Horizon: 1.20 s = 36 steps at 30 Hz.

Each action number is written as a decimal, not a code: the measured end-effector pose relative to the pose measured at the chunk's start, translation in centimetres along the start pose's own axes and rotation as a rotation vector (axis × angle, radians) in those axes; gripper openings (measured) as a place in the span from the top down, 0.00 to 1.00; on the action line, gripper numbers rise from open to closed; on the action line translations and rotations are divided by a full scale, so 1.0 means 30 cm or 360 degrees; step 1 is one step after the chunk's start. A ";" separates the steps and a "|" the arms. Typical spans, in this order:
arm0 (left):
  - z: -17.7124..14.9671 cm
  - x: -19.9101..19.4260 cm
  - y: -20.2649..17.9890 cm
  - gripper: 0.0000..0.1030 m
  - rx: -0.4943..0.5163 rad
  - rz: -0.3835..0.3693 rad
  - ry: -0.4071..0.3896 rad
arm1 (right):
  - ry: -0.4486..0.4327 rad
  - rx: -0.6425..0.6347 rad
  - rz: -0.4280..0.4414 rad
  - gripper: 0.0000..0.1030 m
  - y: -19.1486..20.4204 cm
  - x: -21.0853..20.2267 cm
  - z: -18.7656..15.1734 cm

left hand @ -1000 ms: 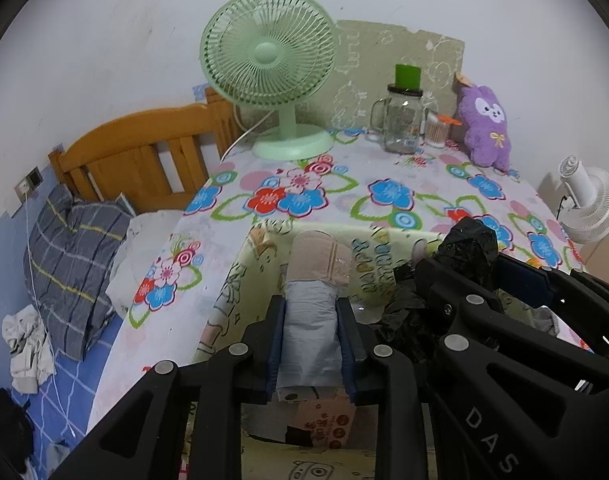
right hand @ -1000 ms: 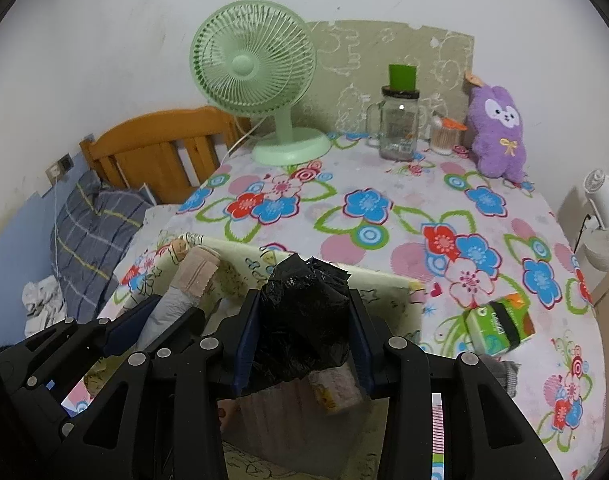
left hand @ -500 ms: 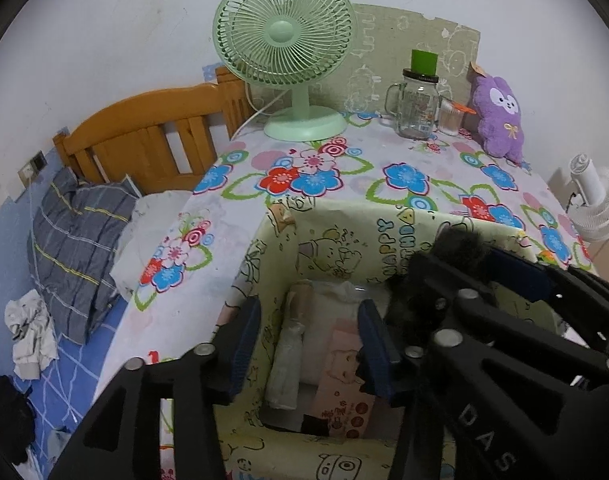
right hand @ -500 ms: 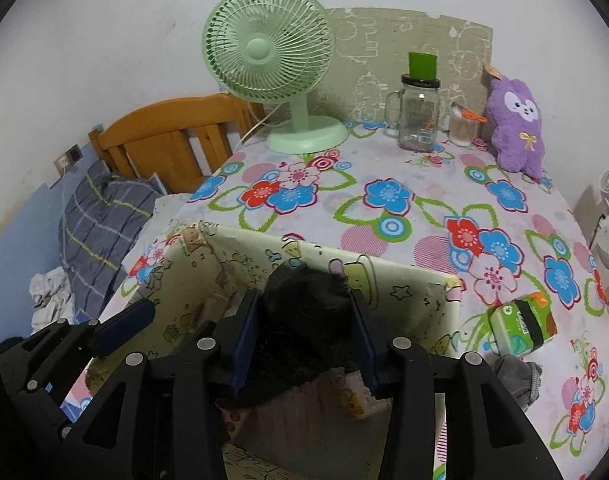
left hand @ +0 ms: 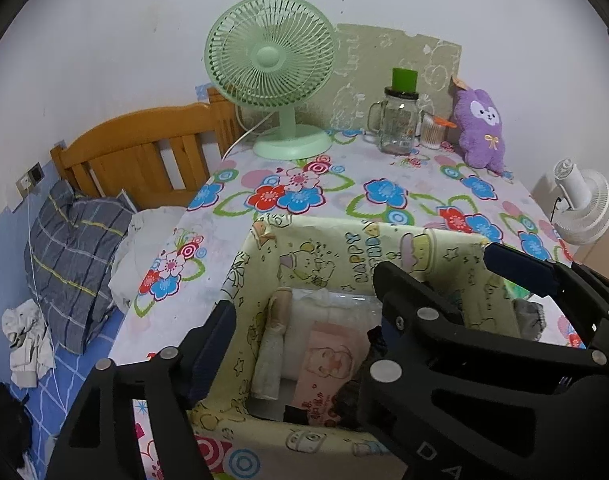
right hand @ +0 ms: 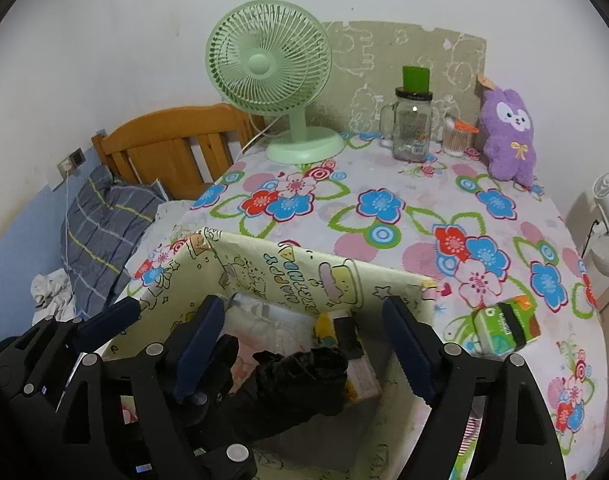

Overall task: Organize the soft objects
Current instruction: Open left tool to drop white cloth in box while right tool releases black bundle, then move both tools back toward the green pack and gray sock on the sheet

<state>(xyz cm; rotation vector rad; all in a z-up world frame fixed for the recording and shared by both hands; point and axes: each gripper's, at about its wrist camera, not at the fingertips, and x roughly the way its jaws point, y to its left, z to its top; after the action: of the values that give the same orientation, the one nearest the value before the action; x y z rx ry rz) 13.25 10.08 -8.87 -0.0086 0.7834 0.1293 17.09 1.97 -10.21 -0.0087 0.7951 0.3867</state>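
Both my grippers hang over the box [left hand: 344,248] on the bench [right hand: 384,184]. The left gripper [left hand: 300,340] jaws have just spread, freeing the pale roll [left hand: 270,344]; the right gripper [right hand: 304,344] jaws likewise, the black bundle [right hand: 304,380] lying inside, untouched.

Home bedroom (wooden headboard [left hand: 144,148], pillow [left hand: 70,256], plush toy [left hand: 480,132])

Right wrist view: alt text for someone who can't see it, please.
The open right gripper, jaws just opened, hangs over a yellow cartoon-print box where a crumpled black bag lies released. Beyond, a floral tablecloth holds a green fan.
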 end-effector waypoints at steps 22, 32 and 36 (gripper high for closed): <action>0.010 -0.173 -0.117 0.04 0.0062 -0.0006 -0.0188 | -0.0190 0.0046 -0.0097 0.16 -0.085 -0.230 -0.016; 0.003 -0.243 -0.201 0.00 0.0111 -0.0057 -0.0256 | -0.0268 0.0093 -0.0150 0.08 -0.153 -0.329 -0.040; -0.003 -0.258 -0.227 0.00 0.0112 -0.0068 -0.0265 | -0.0289 0.0100 -0.0179 0.08 -0.180 -0.362 -0.050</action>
<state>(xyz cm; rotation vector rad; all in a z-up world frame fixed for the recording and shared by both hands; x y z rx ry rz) 8.57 2.46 -3.75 0.0517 0.6209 0.0610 11.00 -6.90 -4.44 0.0398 0.6236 0.2521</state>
